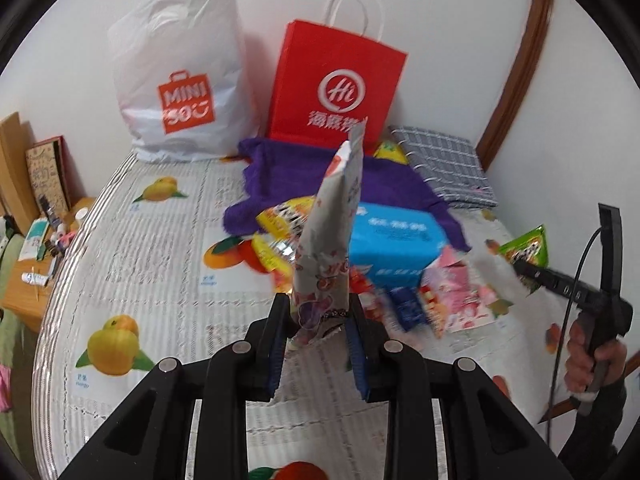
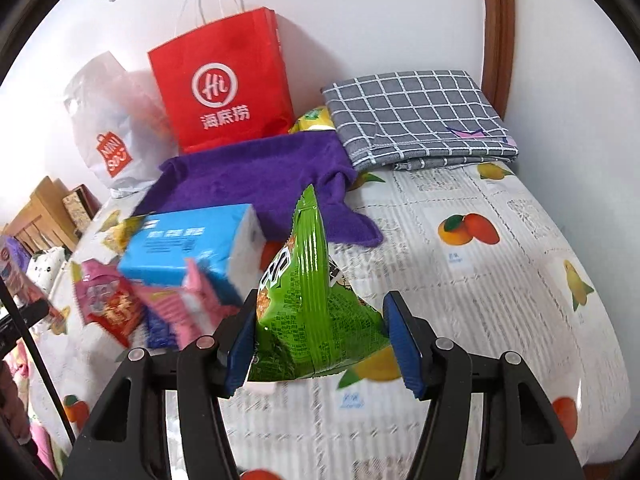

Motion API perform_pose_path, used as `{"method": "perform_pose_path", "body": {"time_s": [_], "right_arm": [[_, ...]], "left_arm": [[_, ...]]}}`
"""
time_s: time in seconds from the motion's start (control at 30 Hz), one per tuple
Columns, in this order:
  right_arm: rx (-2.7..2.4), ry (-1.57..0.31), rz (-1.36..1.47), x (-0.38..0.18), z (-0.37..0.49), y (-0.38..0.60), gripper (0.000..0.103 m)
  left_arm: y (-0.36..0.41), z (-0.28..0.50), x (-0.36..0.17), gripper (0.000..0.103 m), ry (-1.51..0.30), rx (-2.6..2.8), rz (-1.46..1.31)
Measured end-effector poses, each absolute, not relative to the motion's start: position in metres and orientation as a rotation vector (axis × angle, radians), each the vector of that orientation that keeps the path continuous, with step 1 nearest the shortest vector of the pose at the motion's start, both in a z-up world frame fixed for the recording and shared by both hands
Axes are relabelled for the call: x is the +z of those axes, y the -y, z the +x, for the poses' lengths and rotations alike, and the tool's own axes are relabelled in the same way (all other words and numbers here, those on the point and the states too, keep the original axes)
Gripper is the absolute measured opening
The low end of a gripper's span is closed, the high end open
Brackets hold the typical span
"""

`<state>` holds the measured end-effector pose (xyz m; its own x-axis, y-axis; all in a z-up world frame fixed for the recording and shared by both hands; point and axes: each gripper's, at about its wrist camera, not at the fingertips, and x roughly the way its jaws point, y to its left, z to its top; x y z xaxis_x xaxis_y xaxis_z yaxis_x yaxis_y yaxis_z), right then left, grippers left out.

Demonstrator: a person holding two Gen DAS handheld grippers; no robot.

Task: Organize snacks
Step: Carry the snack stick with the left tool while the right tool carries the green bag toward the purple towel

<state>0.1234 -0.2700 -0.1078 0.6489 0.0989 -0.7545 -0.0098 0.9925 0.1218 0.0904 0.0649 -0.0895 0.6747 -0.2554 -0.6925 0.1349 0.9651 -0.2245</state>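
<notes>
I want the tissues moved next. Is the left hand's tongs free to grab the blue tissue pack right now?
Probably not yet. The left tongs are shut on a grey snack pouch, so they would have to put it down first. The blue tissue pack itself lies uncovered on top, just beyond.

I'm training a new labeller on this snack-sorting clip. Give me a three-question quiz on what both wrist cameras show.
1. True or false: the left gripper holds a grey-white printed snack pouch by its bottom edge.
2. What is between the fingers of the right gripper? A) blue tissue pack B) glossy green snack bag C) purple towel
3. Fill in: the red paper shopping bag stands against the ____, behind the purple fleece towel.

Key: 1 true; 2 B, the glossy green snack bag; 3 wall.
</notes>
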Motion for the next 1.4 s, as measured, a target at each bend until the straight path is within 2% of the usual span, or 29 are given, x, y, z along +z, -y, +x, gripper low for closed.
{"method": "perform_pose_path", "body": {"time_s": [0.53,0.83,1.4], "right_arm": [[0.101,-0.874,0.072,-0.059,0.106,0.254,0.06],[0.102,-0.848,0.024,-0.038,0.104,0.258,0.06],[0.169,-0.804,0.007,-0.027,0.151,0.226,0.06]], "left_arm": [[-0.026,0.107,-0.046,0.026,-0.784,-0.279,-0.097],[-0.031,0.113,-0.03,0.026,-0.802,-0.209,-0.02],[-0.026,0.15,-0.03,0.026,-0.789,-0.247,-0.021]]}}
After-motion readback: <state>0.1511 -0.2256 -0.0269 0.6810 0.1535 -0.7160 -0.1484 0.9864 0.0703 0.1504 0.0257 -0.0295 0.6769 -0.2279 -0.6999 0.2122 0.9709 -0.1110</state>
